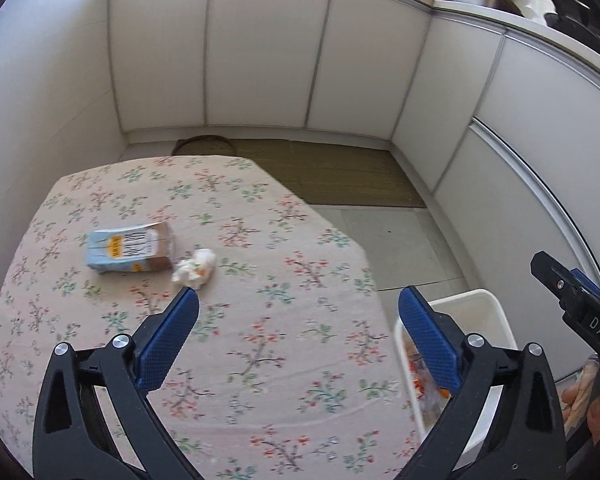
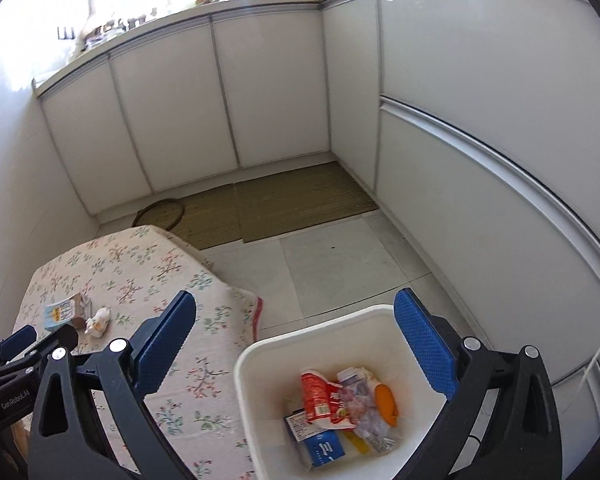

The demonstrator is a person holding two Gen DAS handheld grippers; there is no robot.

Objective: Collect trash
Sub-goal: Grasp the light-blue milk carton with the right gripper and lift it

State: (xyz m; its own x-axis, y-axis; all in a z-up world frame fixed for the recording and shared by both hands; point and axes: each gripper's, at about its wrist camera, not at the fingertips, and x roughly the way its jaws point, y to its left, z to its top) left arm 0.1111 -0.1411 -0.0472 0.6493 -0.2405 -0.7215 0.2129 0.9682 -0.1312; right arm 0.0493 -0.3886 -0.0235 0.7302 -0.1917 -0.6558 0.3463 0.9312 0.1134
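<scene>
A light blue and brown carton (image 1: 130, 250) lies on its side on the floral tablecloth (image 1: 260, 320), with a crumpled white tissue (image 1: 195, 267) touching its right end. Both also show in the right wrist view, the carton (image 2: 66, 312) and the tissue (image 2: 98, 322). My left gripper (image 1: 298, 300) is open and empty above the table, just short of the tissue. My right gripper (image 2: 294, 304) is open and empty above the white bin (image 2: 256, 354), which holds a red wrapper (image 2: 320, 396), a blue box (image 2: 324, 446) and other trash.
The white bin (image 1: 496, 308) stands on the tiled floor beside the table's right edge. White cabinets (image 1: 260, 52) line the back and right. A woven mat (image 1: 340, 172) lies on the floor beyond the table. The right gripper (image 1: 572, 304) shows at the left view's right edge.
</scene>
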